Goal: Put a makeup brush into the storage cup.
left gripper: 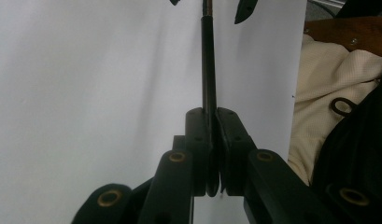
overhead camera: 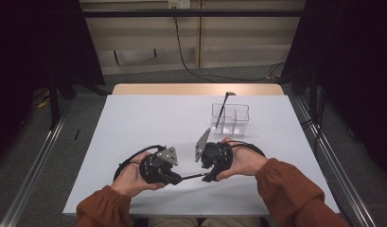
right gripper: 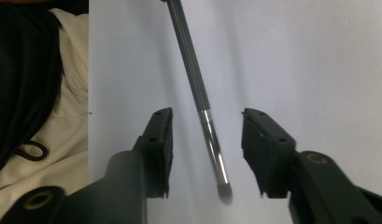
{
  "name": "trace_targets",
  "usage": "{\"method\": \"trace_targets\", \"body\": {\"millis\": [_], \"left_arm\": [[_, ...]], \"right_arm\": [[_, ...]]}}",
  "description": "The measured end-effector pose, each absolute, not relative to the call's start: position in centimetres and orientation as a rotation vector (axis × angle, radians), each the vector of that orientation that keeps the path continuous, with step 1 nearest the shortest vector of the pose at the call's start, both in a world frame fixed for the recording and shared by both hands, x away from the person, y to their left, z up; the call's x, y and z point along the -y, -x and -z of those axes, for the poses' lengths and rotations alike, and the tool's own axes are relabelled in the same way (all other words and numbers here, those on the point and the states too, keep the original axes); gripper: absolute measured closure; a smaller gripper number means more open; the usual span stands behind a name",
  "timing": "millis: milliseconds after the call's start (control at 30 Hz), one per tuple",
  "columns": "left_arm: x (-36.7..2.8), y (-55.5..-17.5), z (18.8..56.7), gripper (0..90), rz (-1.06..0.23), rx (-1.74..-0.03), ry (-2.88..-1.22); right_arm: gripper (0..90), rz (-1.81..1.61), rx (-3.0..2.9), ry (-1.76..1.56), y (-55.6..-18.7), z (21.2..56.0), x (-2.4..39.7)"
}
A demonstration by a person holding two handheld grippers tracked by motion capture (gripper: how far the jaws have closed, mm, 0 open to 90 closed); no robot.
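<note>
A slim black makeup brush (overhead camera: 193, 177) with a silver ferrule hangs level just above the white table (overhead camera: 144, 118), near its front edge. My left gripper (overhead camera: 179, 178) is shut on the brush's dark handle (left gripper: 208, 60), which runs straight out from between the pads. In the left gripper view the jaws (left gripper: 212, 114) are pressed together on it. My right gripper (overhead camera: 207, 177) faces the left one and is open. In the right gripper view the ferrule and small bristle tip (right gripper: 224, 190) lie between its jaws (right gripper: 207, 116), clear of both pads.
A clear plastic organiser (overhead camera: 230, 118) with compartments stands at the middle right of the table, and another long brush (overhead camera: 223, 109) leans upright in it. The person's cream top (left gripper: 333, 70) is close by the table's front edge.
</note>
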State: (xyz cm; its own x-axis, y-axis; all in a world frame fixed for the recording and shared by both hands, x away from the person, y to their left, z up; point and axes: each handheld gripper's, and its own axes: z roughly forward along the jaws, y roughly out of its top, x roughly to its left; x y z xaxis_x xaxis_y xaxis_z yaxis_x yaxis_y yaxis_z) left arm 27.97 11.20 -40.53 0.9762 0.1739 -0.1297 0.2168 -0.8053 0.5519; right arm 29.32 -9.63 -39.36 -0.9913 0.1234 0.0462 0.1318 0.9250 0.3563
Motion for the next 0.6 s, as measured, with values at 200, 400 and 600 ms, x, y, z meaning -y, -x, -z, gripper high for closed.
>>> {"method": "trace_targets", "body": {"millis": [200, 400, 600], "left_arm": [[-11.7, -27.9, 40.6, 84.1, 0.084, -0.287, -2.516], [-12.4, -28.0, 40.6, 84.1, 0.094, -0.304, -2.503], [-13.4, -28.1, 40.7, 84.1, 0.099, -0.328, -2.479]], "right_arm": [[39.0, 0.598, 3.062, 0.233, -29.2, 39.5, 10.3], [29.2, 0.637, 3.056, 0.289, -29.2, 39.6, 11.1], [23.7, 0.684, 3.065, 0.352, -29.3, 39.7, 12.1]]}}
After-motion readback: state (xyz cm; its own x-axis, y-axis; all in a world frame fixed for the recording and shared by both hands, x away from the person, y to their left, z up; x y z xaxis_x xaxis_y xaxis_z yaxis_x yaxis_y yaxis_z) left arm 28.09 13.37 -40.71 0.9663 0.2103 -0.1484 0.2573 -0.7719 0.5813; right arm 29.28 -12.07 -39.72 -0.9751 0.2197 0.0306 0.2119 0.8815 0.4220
